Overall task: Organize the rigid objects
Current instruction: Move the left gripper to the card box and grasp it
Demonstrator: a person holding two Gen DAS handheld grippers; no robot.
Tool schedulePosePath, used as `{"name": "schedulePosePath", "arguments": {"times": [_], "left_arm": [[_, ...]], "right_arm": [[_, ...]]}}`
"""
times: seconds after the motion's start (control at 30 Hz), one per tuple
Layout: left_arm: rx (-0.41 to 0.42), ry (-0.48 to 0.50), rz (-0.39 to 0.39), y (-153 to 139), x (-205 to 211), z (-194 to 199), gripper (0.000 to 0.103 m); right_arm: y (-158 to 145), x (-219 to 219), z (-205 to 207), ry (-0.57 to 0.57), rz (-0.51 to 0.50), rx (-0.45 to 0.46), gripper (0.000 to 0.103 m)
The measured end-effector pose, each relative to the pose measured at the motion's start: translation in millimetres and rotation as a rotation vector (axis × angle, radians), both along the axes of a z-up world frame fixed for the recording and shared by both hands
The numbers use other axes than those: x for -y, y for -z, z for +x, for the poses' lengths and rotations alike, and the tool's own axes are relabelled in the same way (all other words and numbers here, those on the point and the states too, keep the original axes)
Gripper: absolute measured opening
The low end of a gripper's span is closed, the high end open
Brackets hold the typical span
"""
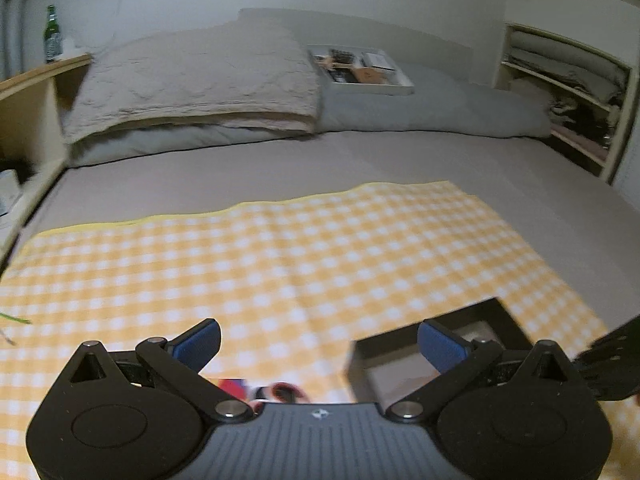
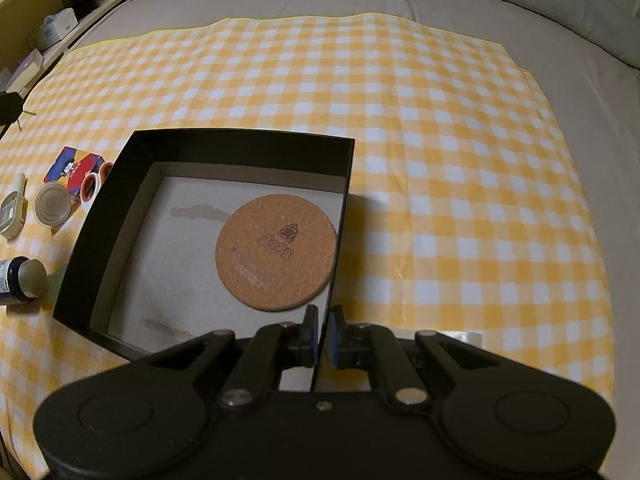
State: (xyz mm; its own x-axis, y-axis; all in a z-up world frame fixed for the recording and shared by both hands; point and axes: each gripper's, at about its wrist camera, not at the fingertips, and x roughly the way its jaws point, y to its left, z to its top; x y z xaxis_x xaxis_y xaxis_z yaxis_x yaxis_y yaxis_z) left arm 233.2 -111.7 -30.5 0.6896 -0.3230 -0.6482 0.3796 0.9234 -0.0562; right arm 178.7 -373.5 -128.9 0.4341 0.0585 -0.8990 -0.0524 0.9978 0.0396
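On the yellow-checked cloth [image 2: 440, 128] sits a shallow black cardboard box [image 2: 224, 146] holding one round cork coaster [image 2: 276, 252] printed with a dark emblem. Right tongs [image 2: 325, 332] pinch its wall; left tongs [image 1: 320, 344] gape wide, empty.

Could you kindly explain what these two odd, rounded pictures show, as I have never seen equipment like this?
There is no robot here: a person holds one pair of tongs in each hand, and a wide-angle camera on each looks forward along its fingers.

The left camera shows the left tongs open and empty above a yellow checked cloth spread on a bed.

The right camera shows the right tongs shut on the side wall of an open black box, apparently steadying it. A round cork coaster lies inside.

Beside the box on the cloth lie small items waiting to be sorted: a round wooden lid, a dark bottle and colourful tape rolls.
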Motion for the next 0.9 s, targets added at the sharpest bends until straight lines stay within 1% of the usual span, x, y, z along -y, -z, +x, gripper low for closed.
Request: {"name": "schedulePosePath", "arguments": {"times": [0.17,0.37,0.5,0.57,0.73,0.9], "left_arm": [[-0.002,-0.076,0.036,7.1,-27.4,15.4,0.103],[-0.014,-0.167,0.154,27.6,-51.7,35.4,0.103],[-0.059,-0.183,0.226,49.3,-62.5,50.8,0.103],[-0.085,-0.194,0.248,59.2,-66.2,57.9,0.103],[-0.141,-0.215,0.291,83.9,-68.1,73.1,0.103],[-0.222,-0.220,0.266,102.7,-63.5,86.7,0.103]], "right_arm": [[-0.2,0.5,-0.2,-0.007,-0.009,0.002,0.006],[-0.2,0.1,-1.1,-0.008,-0.009,0.002,0.006],[-0.2,-0.8,-1.3,-0.008,-0.009,0.002,0.007],[-0.3,-0.5,-1.4,-0.008,-0.009,0.002,0.007],[-0.5,-2.0,-2.8,-0.008,-0.007,0.002,0.007],[0.1,-3.4,-4.6,-0.012,0.000,-0.003,0.007]]}}
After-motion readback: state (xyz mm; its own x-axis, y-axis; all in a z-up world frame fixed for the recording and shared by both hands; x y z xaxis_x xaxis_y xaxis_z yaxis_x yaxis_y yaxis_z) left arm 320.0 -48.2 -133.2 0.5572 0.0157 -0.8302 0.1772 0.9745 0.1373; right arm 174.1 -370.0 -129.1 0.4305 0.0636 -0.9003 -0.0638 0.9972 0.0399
